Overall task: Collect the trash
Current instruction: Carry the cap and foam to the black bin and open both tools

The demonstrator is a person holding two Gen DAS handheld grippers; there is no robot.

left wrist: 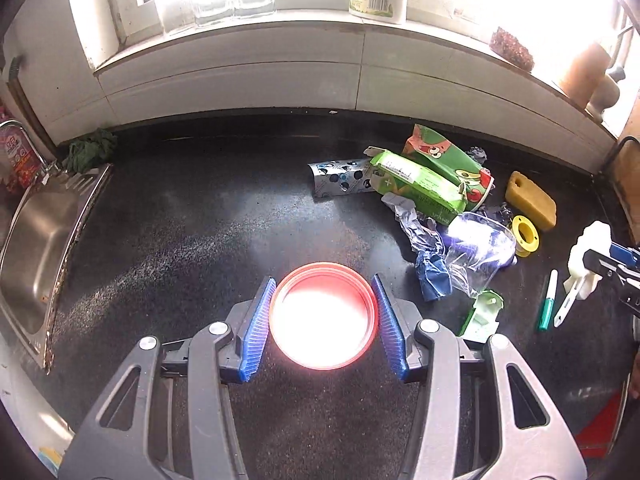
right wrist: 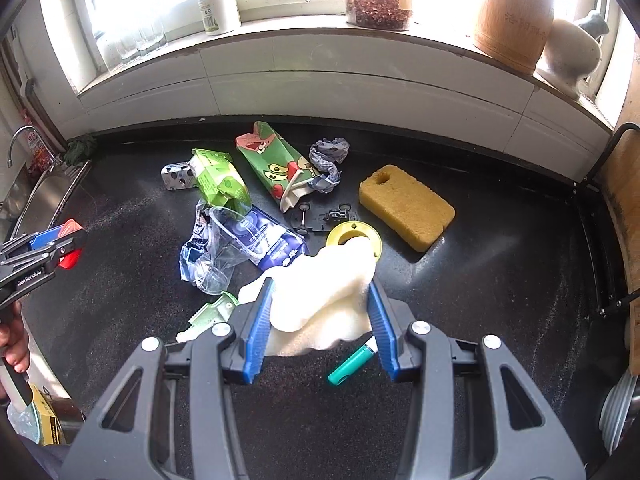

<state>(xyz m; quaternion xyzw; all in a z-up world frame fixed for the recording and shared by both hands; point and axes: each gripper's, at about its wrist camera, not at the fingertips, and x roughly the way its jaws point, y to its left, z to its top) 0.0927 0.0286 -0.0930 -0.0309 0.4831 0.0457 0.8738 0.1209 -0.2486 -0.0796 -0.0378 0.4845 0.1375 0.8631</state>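
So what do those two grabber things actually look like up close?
Both are alike: the left gripper and right gripper have dark grey plastic linkage arms with silver rivets, ending in ribbed blue jaws. White "GenRobot.AI" lettering marks the left one's side. A bare hand holds it.

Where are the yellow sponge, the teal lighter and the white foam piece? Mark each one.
yellow sponge (right wrist: pixel 406 206): right wrist view, middle of its top face.
teal lighter (right wrist: pixel 350 365): right wrist view, mid-body.
white foam piece (right wrist: pixel 324 300): right wrist view, centre, between the fingers.
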